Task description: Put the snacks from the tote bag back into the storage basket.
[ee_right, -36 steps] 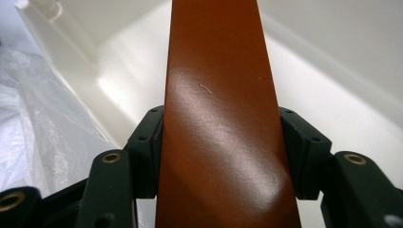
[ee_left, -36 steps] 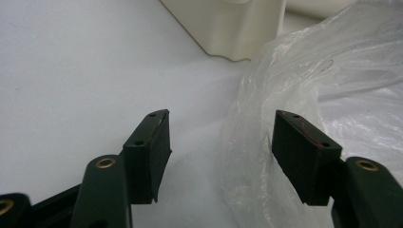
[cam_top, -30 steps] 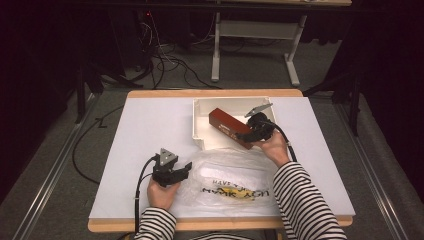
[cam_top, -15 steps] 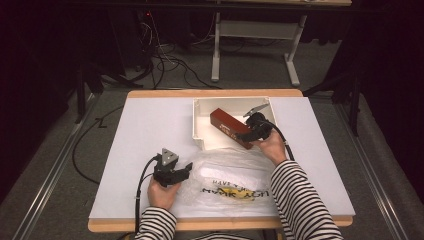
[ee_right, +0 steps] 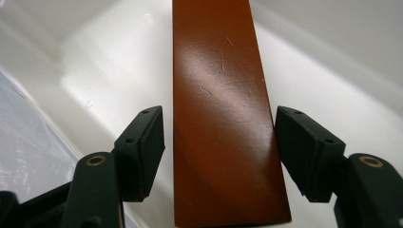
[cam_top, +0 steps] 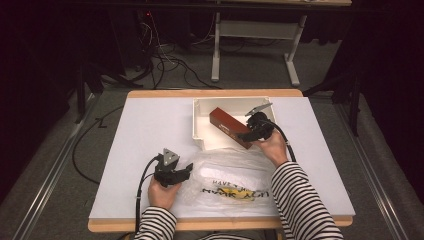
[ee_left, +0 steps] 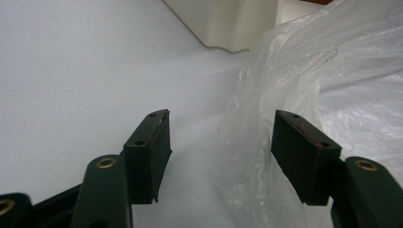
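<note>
Brown box (cam_top: 229,128) lies in white tray (cam_top: 200,125), between just-opened jaws of right gripper (cam_top: 245,135): release looks done. Left gripper (cam_top: 187,169), jaws wide, straddles bag (cam_top: 235,175) edge, no pinch. Withdrawal left.

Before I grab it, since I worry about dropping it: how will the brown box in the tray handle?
The brown box looks stiff, with flat sides that suit the right tool. Its glossy face may be slippery. It leans on the tray rim, so a push may slide or tip it.
</note>
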Motion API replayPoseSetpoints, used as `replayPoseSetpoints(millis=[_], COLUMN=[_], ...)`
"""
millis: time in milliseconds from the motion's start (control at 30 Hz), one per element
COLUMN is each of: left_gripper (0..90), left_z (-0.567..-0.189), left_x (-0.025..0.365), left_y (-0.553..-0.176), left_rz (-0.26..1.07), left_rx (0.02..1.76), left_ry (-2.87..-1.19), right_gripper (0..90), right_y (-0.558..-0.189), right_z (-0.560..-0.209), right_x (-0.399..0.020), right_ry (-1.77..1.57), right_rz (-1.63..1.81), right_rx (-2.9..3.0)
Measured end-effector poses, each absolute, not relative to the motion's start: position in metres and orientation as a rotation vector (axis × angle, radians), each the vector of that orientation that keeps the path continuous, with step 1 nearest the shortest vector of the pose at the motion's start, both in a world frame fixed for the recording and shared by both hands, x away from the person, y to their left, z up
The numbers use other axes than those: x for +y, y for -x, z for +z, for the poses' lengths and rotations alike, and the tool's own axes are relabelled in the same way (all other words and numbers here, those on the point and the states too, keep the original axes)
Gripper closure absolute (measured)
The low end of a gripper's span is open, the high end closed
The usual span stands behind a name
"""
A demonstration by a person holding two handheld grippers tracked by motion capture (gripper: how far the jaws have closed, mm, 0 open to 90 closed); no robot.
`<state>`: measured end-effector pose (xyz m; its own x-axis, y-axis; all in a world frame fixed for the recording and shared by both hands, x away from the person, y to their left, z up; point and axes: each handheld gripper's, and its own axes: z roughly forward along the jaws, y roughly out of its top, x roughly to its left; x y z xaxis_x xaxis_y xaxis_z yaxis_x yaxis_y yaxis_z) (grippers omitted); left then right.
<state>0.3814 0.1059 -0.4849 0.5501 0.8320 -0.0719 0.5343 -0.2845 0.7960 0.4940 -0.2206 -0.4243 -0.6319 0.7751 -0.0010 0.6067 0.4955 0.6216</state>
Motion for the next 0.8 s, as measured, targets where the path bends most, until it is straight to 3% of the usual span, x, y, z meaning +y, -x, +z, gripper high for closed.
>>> replayPoseSetpoints(millis=[400, 667, 800], left_gripper=[38.8, 38.8, 38.8], left_z=[-0.485, -0.485, -0.485], left_x=[0.107, 0.107, 0.107], left_y=[-0.381, -0.381, -0.381], left_rz=[0.457, 0.455, 0.457], left_rx=[1.103, 1.1, 1.101], left_ry=[-1.951, -1.955, -1.951], right_gripper=[52.1, 72.6, 78.3], right_y=[-0.478, -0.463, -0.455], right_z=[-0.408, -0.401, -0.403], right_x=[-0.222, -0.221, -0.216], right_ry=[-1.186, -1.164, -1.135], right_rz=[0.915, 0.979, 0.995], right_rx=[2.404, 2.433, 2.448])
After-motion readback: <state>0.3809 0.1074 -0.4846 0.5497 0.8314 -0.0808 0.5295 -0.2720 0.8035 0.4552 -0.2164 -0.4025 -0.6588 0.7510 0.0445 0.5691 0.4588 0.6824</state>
